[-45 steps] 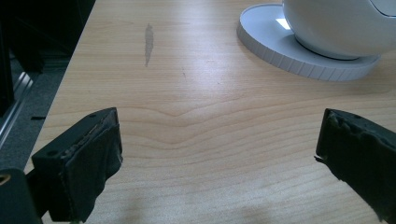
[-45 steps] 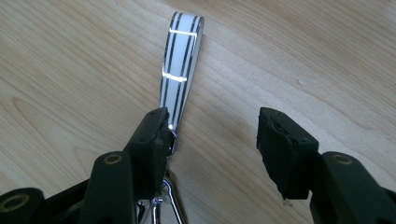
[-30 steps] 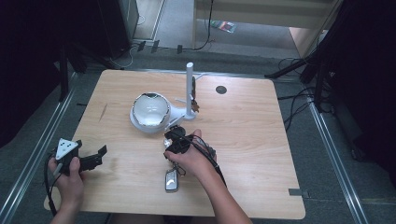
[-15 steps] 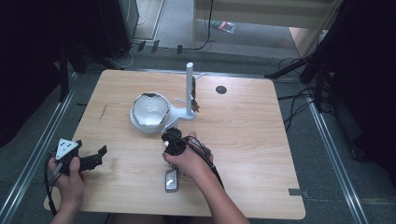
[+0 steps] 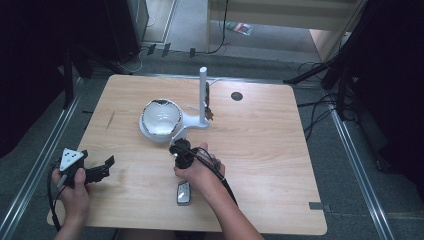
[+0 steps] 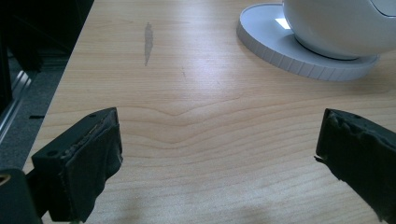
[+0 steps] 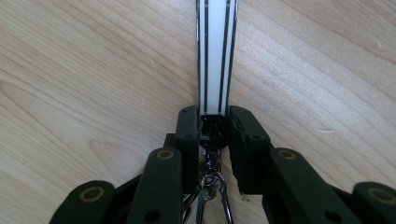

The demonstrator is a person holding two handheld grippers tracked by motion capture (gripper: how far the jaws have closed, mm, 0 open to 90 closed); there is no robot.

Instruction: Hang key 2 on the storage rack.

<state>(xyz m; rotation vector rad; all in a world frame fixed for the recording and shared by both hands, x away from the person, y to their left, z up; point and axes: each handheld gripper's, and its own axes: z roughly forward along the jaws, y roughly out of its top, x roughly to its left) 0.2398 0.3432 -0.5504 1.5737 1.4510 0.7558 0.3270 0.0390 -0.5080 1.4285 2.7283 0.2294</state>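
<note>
the wooden table carries a white lamp left of its middle, and that lamp has not moved since a second ago. the right gripper, then further right of the lamp's round base, has drifted left and now sits just in front of the base. the left gripper stays well off the lamp's front left, jaws spread wide over bare wood. the right gripper's jaws are pressed together, pinching the end of a white strap with black stripes; a metal clip hangs below. a car key lies further in front of the lamp.
</note>
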